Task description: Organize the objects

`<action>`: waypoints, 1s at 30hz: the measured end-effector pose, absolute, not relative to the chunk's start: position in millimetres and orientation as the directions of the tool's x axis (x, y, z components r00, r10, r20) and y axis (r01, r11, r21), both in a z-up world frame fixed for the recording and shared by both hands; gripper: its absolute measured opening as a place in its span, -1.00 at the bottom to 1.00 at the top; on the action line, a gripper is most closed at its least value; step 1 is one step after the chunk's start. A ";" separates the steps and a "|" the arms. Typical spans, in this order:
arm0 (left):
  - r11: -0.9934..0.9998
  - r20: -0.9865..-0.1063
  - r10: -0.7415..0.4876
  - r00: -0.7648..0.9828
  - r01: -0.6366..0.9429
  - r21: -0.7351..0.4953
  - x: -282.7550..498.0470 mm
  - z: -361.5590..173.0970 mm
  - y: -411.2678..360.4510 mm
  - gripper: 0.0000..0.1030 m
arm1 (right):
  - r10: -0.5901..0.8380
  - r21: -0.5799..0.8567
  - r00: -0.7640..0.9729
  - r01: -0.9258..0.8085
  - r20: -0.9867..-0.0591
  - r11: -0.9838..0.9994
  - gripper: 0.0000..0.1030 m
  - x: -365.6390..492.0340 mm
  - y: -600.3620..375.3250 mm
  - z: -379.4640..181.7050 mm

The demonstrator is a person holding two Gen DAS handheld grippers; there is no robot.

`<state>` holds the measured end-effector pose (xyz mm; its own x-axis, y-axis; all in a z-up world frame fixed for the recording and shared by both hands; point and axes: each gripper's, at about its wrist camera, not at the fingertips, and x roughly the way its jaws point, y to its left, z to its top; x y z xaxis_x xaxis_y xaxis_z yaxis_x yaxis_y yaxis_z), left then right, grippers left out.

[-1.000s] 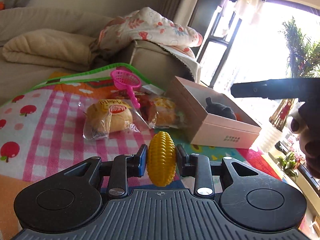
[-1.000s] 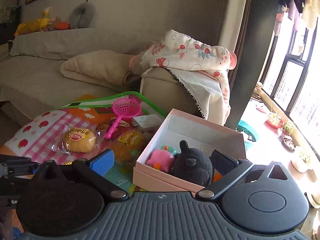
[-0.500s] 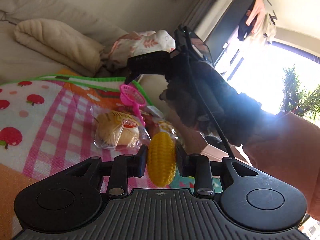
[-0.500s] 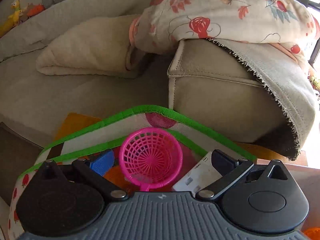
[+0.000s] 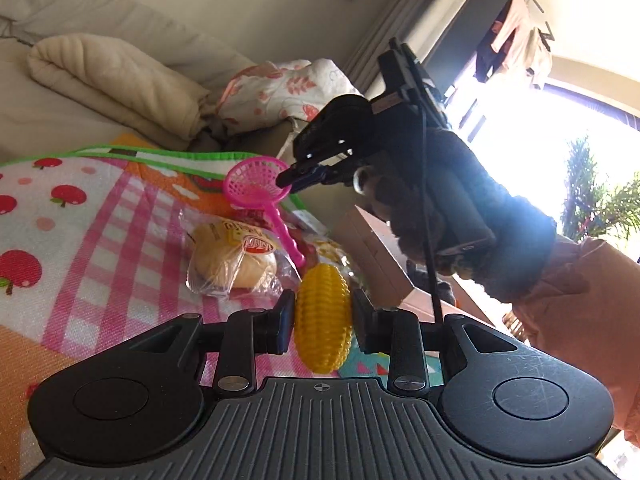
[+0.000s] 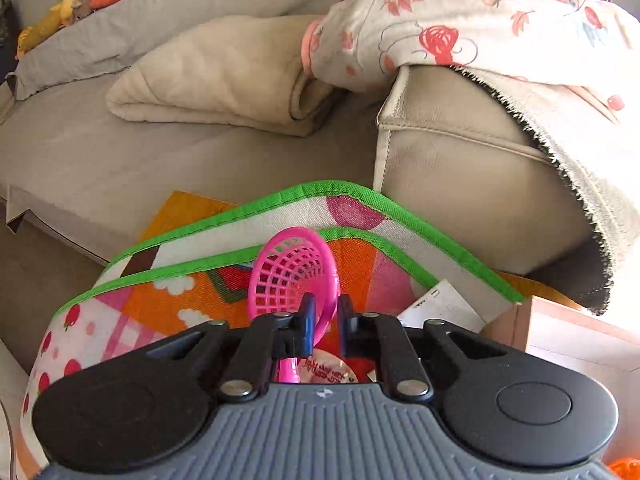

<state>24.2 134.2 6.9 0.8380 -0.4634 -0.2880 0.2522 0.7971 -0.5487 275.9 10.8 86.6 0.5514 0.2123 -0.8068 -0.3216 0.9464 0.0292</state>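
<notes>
My left gripper [image 5: 322, 316] is shut on a yellow toy corn cob [image 5: 322, 322] and holds it above the play mat [image 5: 80, 240]. My right gripper [image 6: 323, 316] is shut on the rim of a pink toy strainer [image 6: 290, 276]. In the left wrist view the right gripper [image 5: 294, 178] pinches the strainer [image 5: 250, 184] at its basket edge, and the handle hangs down toward a wrapped bun [image 5: 234, 258]. The pink cardboard box [image 5: 376, 256] stands to the right, partly hidden behind the gloved hand.
More wrapped snacks [image 5: 332, 250] lie by the box. A white card [image 6: 440, 304] lies on the mat near the box corner [image 6: 560, 332]. A grey sofa [image 6: 460, 168] with a folded beige blanket [image 6: 216, 80] and a floral quilt [image 6: 480, 16] stands just behind the mat.
My right gripper has moved from over the box to the pink strainer and closed on its rim, tilting it up off the mat. My left gripper has kept hold of the corn.
</notes>
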 end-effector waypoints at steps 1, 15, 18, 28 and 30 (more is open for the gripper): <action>0.803 -0.294 -0.460 0.837 0.251 -0.541 24.0 7.4 132.4 -0.34 | 0.219 0.029 0.556 -0.329 -0.802 0.944 -0.82 271.0 7.4 92.4; 0.791 -0.299 -0.469 0.831 0.245 -0.561 24.7 5.0 135.5 -0.34 | 0.068 -0.202 0.635 -0.343 -0.770 0.917 1.00 303.6 51.7 55.9; 0.790 -0.298 -0.473 0.829 0.249 -0.560 24.3 5.5 134.7 -0.34 | 0.086 -0.084 0.554 -0.274 -0.828 0.958 0.95 322.0 33.3 43.3; 0.781 -0.292 -0.480 0.828 0.251 -0.572 25.8 3.5 136.4 -0.34 | 0.294 0.054 0.604 -0.382 -0.741 0.922 0.62 236.7 -9.6 126.9; 0.785 -0.291 -0.477 0.829 0.253 -0.566 25.2 4.0 135.5 -0.34 | 0.332 0.063 0.630 -0.409 -0.702 0.910 0.62 197.7 -30.0 149.0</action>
<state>25.2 135.5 4.0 0.8292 -0.4774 -0.2907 0.2534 0.7846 -0.5659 197.7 -30.0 149.0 0.6304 0.3318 -0.7017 -0.4088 0.9104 0.0632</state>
